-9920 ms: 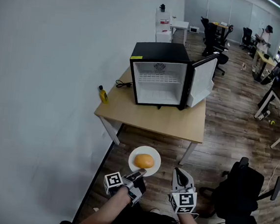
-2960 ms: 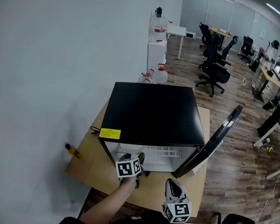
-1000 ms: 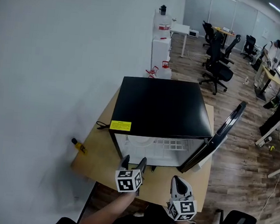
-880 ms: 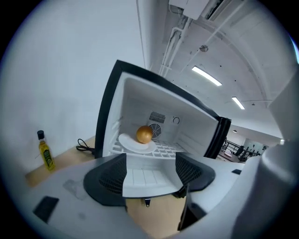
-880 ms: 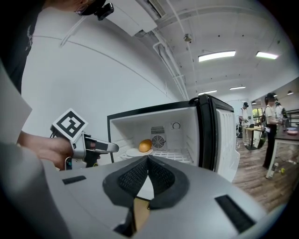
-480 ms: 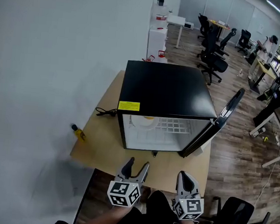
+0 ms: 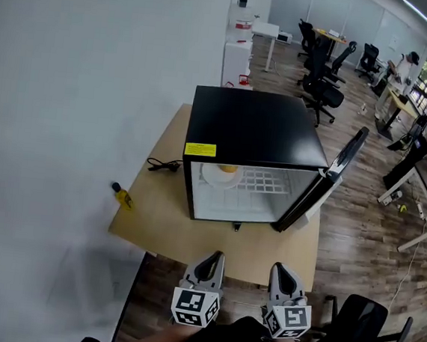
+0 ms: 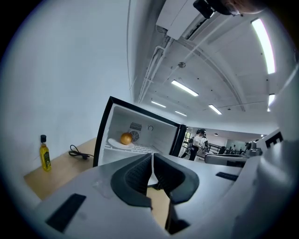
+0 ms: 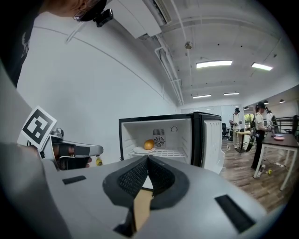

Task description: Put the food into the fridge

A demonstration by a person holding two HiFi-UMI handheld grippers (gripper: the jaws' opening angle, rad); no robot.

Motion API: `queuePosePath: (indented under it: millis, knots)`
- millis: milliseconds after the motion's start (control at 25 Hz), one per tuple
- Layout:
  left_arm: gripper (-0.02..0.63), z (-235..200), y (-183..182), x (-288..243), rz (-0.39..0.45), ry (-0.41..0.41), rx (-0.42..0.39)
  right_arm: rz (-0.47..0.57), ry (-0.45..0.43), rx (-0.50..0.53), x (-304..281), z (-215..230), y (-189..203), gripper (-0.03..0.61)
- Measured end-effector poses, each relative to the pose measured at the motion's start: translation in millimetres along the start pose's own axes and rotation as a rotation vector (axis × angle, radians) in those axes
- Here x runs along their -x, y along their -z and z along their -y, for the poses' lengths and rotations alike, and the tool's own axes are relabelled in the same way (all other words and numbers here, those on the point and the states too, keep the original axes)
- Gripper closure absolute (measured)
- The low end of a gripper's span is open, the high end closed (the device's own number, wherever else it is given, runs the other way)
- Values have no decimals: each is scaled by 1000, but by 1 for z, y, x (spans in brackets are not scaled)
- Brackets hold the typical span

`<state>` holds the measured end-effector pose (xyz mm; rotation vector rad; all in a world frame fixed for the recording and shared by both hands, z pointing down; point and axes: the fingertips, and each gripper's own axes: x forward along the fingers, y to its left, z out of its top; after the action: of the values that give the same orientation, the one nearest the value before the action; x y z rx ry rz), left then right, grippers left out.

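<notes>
A black mini fridge (image 7: 255, 129) stands on a wooden table (image 7: 157, 214) with its door (image 7: 325, 186) swung open to the right. On its upper wire shelf sits a white plate (image 7: 214, 176) carrying a round orange piece of food (image 7: 228, 169), which also shows in the left gripper view as the food (image 8: 126, 138) and in the right gripper view as the food (image 9: 148, 144). Both grippers hang at the table's near edge, well short of the fridge. My left gripper (image 7: 216, 258) is shut and empty, its jaws (image 8: 152, 161) touching. My right gripper (image 7: 277, 269) is shut and empty too.
A small yellow bottle (image 7: 122, 195) stands at the table's left edge and a black cable (image 7: 161, 165) lies beside the fridge. A black office chair (image 7: 356, 330) is at my right. Desks, chairs and people fill the room behind.
The plate with the food went from my left gripper onto the fridge shelf. In the last second both grippers drew back to the table's near edge, and the left jaws went from open to shut.
</notes>
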<state>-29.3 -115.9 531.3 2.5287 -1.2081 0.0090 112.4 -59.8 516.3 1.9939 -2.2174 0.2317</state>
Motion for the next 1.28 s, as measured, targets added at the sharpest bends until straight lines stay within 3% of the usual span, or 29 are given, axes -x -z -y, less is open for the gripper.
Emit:
queuePosePath:
  millis: [280, 600, 800, 1280]
  knots:
    - [589, 10, -19, 9, 53, -32, -85, 17, -6, 26, 5, 4, -8, 518]
    - [589, 37, -25, 6, 64, 3, -151, 44, 13, 2, 11, 18, -19, 518]
    - [589, 39, -24, 1, 65, -8, -149, 74, 29, 35, 14, 30, -35, 518]
    - [589, 37, -30, -19, 71, -20, -172, 47, 44, 31, 12, 55, -16, 518]
